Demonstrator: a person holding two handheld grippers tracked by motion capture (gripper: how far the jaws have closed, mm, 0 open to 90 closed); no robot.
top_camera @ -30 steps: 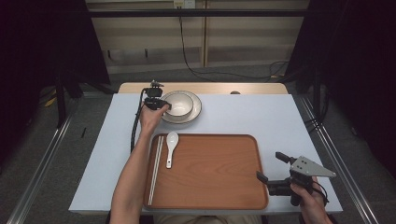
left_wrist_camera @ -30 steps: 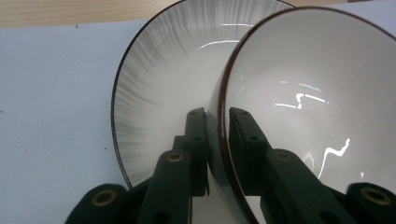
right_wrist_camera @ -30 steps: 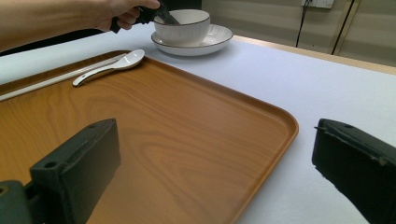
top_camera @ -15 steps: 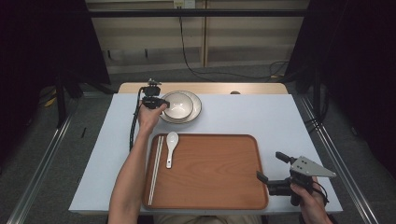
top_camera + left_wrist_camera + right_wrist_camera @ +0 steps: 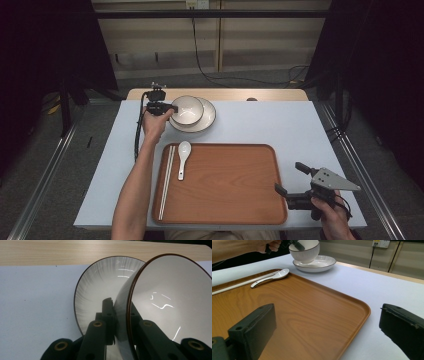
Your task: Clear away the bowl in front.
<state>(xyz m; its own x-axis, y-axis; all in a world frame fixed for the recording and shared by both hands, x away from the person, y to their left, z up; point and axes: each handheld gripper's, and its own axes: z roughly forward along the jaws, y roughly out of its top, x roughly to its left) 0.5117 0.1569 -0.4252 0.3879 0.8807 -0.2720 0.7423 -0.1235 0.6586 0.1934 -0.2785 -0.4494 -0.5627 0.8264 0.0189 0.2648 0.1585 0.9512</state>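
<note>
A white bowl (image 5: 187, 109) with a dark rim hangs tilted just above a white ribbed plate (image 5: 207, 120) at the table's far side. My left gripper (image 5: 172, 108) is shut on the bowl's left rim. In the left gripper view one jaw lies outside the bowl (image 5: 170, 302) wall and the other inside, with the plate (image 5: 100, 290) behind. My right gripper (image 5: 289, 178) stands open at the front right corner of the wooden tray (image 5: 225, 185), nothing between its jaws. In the right gripper view the bowl (image 5: 305, 250) floats over the plate (image 5: 317, 265).
A white spoon (image 5: 183, 157) and a pair of pale chopsticks (image 5: 166, 182) lie along the tray's left side. A wooden strip (image 5: 220, 94) borders the table's far edge. The left gripper's black cable (image 5: 137, 135) trails down the table's left part.
The left gripper has raised the bowl slightly off the plate and tilted it. The right gripper has stayed put.
</note>
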